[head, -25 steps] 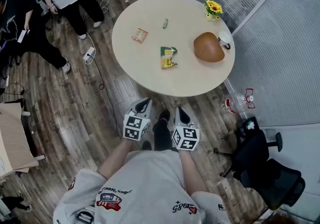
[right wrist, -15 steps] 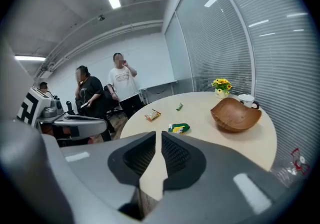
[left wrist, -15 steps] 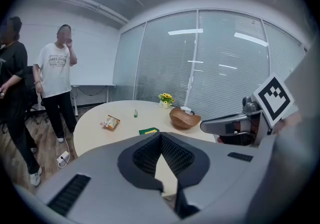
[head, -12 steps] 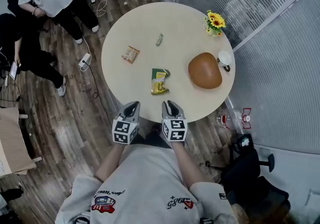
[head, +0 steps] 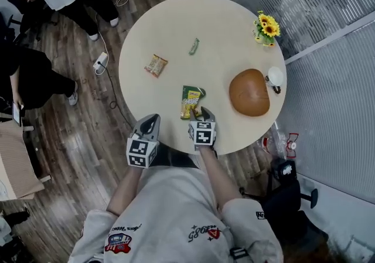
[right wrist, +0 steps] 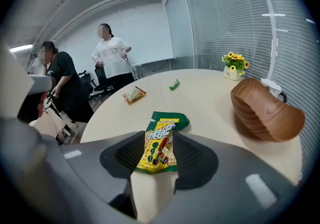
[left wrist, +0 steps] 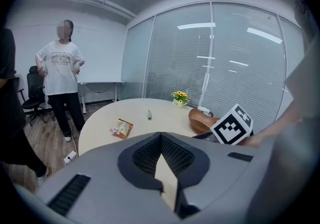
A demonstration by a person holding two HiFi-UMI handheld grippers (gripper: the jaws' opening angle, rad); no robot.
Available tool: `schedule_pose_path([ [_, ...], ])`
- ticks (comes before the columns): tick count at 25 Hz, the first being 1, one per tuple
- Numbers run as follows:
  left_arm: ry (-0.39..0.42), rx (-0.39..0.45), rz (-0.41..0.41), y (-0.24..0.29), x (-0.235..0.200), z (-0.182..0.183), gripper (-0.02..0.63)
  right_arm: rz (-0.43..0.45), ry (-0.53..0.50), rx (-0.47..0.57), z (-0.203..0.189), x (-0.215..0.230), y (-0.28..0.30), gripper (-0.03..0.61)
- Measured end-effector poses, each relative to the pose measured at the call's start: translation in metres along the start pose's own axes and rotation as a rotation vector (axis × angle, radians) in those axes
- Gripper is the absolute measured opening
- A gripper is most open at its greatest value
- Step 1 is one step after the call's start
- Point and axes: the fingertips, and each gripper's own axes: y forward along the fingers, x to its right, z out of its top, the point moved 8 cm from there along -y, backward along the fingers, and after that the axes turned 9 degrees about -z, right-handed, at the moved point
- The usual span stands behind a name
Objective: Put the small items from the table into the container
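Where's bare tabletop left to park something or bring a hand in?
Widest bare patch: the far part of the table, beyond the small green wrapper. Also open between that wrapper and the sunflower pot. Crowded: bowl beside cup, and the near edge, where the right gripper has jaws opening around the snack packet.

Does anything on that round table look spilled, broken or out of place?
Nothing is spilled or broken. The green snack packet, the orange packet and the small green wrapper lie flat and apart on the table, and the pot of sunflowers stands upright. Only the green snack packet's top end looks crumpled.
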Motion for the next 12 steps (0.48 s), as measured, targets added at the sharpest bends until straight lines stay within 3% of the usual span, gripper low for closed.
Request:
schedule_pose_path([
  [7,-0.015,-0.031,-0.01,0.019,-0.035,0.01,0.007,-0.04,0.002,-0.149,-0.002,-0.002,0.051,0.15],
  [10,-0.02,-0.037,-0.015,0.024,-0.042,0.011,0.006,-0.059,-0.023,-0.193,-0.008,-0.002,0.058,0.079],
  [12,-0.021,-0.04,-0.019,0.027,-0.044,0.011,0.006,-0.044,-0.025,-0.204,-0.008,-0.002,0.058,0.068],
])
